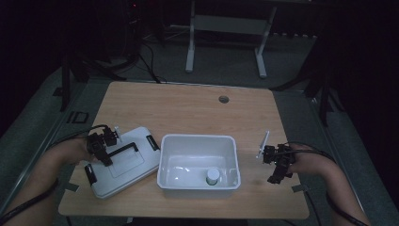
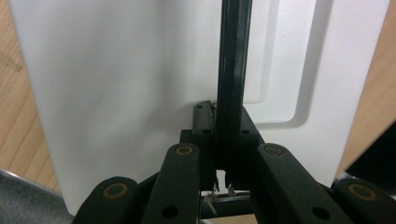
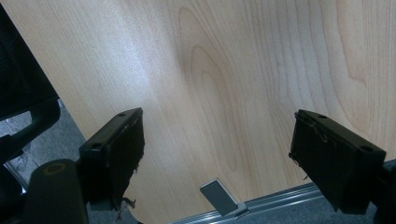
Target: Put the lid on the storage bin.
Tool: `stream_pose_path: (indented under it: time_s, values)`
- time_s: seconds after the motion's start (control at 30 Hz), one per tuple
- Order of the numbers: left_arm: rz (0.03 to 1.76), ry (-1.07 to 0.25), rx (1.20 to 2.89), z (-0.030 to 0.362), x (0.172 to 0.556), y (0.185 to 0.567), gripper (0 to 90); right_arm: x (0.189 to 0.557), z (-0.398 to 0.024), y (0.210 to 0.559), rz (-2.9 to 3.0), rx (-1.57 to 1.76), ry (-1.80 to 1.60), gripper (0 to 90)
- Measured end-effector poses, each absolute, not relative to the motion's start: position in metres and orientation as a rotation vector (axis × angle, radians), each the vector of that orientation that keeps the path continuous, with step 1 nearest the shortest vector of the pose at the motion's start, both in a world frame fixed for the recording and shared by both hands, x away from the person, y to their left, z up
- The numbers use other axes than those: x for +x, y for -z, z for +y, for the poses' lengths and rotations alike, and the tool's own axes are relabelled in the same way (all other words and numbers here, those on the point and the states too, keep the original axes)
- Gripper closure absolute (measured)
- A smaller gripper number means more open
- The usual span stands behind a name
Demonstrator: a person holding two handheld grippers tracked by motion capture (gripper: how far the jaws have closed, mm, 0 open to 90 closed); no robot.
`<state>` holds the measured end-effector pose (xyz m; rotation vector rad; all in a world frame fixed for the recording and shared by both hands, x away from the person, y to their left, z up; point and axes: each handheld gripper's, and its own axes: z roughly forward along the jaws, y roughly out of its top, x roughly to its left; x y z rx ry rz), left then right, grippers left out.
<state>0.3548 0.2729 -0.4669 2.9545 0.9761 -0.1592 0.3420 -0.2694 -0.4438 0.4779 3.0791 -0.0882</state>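
Left side: my left hand-held gripper (image 1: 104,149) sits over a white lid (image 1: 123,162) that lies flat on the bench (image 1: 188,106), left of the tub. In the left gripper view its jaws are pinched narrow on the lid's black handle bar (image 2: 231,70), which runs straight up between them. The lid carries black latches, one at its far right corner (image 1: 152,142) and one at its near left edge (image 1: 90,173). I can read no brand, label or writing on it.

Centre: a white rectangular tub (image 1: 197,139), open at the top, standing just beside the lid's right edge. Contents: one small white cylindrical container (image 1: 212,176), upright, near the front right corner of the tub floor. I can make out no lettering on either.

Far centre: a round grey grommet (image 1: 223,99) set in the bench top.

Right side: my right hand-held gripper (image 1: 276,165) is over the bare bench, well apart from the tub. In the right gripper view its jaws stand wide with only wood grain between them. A small grey tab (image 3: 218,196) lies at the bench's metal edge.
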Motion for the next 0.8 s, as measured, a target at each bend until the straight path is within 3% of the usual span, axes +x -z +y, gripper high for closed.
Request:
stream_pose_path:
  time_s: [0.8]
  values:
    - [0.985,0.057,2.934,0.292,0.33,0.379,83.9,0.341,-0.273,0.446,3.089,0.512,0.087,17.2]
